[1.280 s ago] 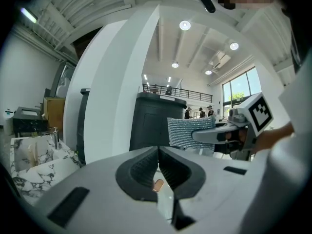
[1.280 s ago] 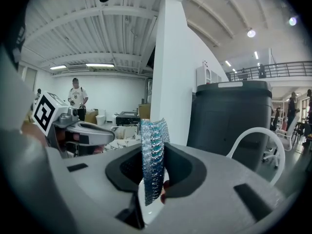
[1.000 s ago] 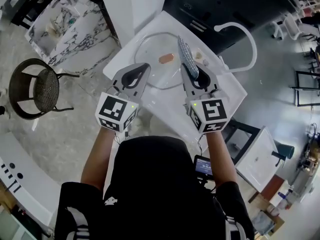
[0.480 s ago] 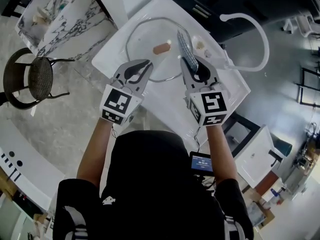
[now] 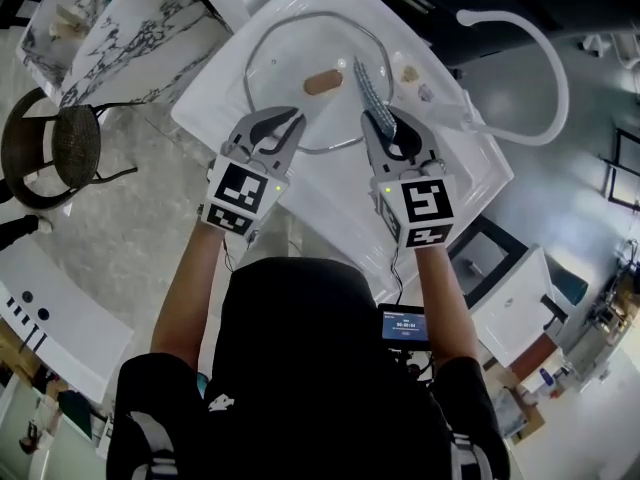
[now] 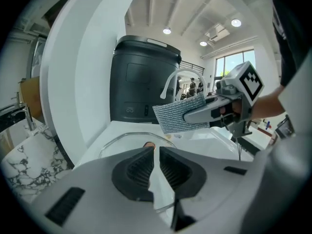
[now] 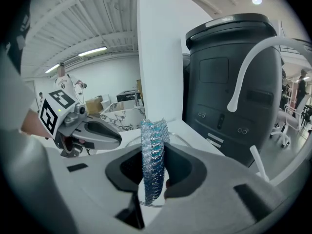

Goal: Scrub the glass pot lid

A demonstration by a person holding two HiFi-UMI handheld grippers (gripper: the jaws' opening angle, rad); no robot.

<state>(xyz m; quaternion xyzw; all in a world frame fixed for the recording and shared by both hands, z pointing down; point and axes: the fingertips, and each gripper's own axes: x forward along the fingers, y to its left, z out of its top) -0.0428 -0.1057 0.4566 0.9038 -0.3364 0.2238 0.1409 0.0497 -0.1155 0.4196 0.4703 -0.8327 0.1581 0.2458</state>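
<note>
The round glass pot lid (image 5: 290, 58) lies flat on the white counter (image 5: 215, 98), with a brown knob (image 5: 322, 81) at its middle. My left gripper (image 5: 291, 121) hovers over the lid's near rim, shut and empty. My right gripper (image 5: 384, 125) is shut on a silvery-blue scrub cloth (image 5: 368, 90) that stands on edge above the lid's right side. In the left gripper view the lid's rim (image 6: 127, 136) curves just beyond the closed jaws (image 6: 157, 152), and the cloth (image 6: 179, 114) hangs from the right gripper (image 6: 214, 115). The right gripper view shows the cloth (image 7: 153, 152) pinched upright between its pads.
A white curved faucet (image 5: 545, 53) arches over the counter's right end. Small bits (image 5: 412, 74) lie beside the lid. A dark appliance (image 7: 229, 82) stands behind the counter. A marble-topped table (image 5: 130, 28) and a round chair (image 5: 45, 153) stand to the left.
The head view has shifted, so the counter and lid sit higher and larger in the picture. Both grippers stay over the lid's near side; the right still holds the cloth.
</note>
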